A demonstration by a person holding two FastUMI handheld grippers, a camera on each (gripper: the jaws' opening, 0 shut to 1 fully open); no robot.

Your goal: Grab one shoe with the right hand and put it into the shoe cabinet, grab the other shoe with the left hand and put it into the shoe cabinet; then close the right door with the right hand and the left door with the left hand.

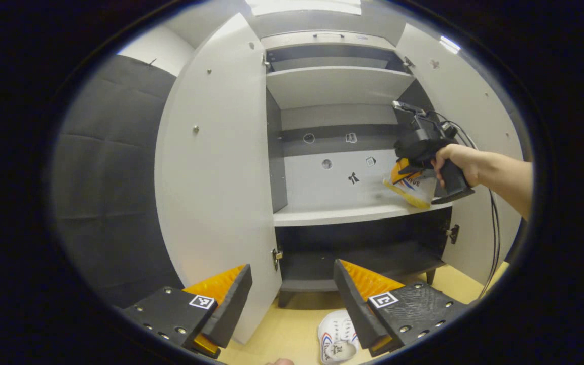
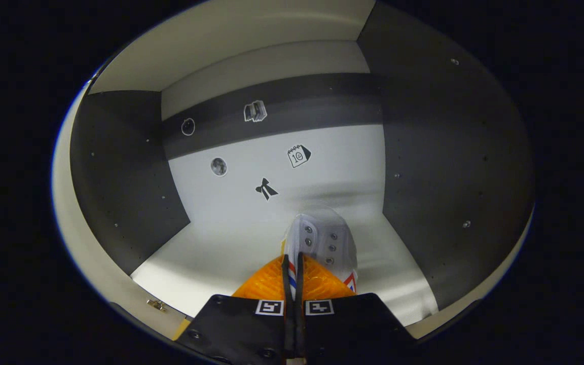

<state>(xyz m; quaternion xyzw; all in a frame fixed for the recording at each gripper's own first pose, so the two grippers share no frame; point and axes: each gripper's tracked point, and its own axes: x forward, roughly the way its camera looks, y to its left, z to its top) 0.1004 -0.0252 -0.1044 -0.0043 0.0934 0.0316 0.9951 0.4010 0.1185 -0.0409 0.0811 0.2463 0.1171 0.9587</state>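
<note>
In the right gripper view my right gripper (image 2: 292,266) is shut on the heel edge of a white shoe (image 2: 322,238), held over the middle shelf (image 2: 211,243) inside the cabinet. The left gripper view shows that same shoe (image 1: 413,185) tilted above the shelf's right end (image 1: 332,213), under the far gripper (image 1: 424,144) and the hand holding it. My left gripper (image 1: 292,299) stands open low in front of the cabinet. The other white shoe (image 1: 336,340) lies on the wooden floor just below its fingers.
Both cabinet doors stand open: the left door (image 1: 216,177) close beside my left gripper, the right door (image 1: 474,101) behind the person's forearm (image 1: 505,175). An upper shelf (image 1: 337,83) and a dark lower compartment (image 1: 358,253) are bare. Small stickers (image 2: 266,188) mark the back panel.
</note>
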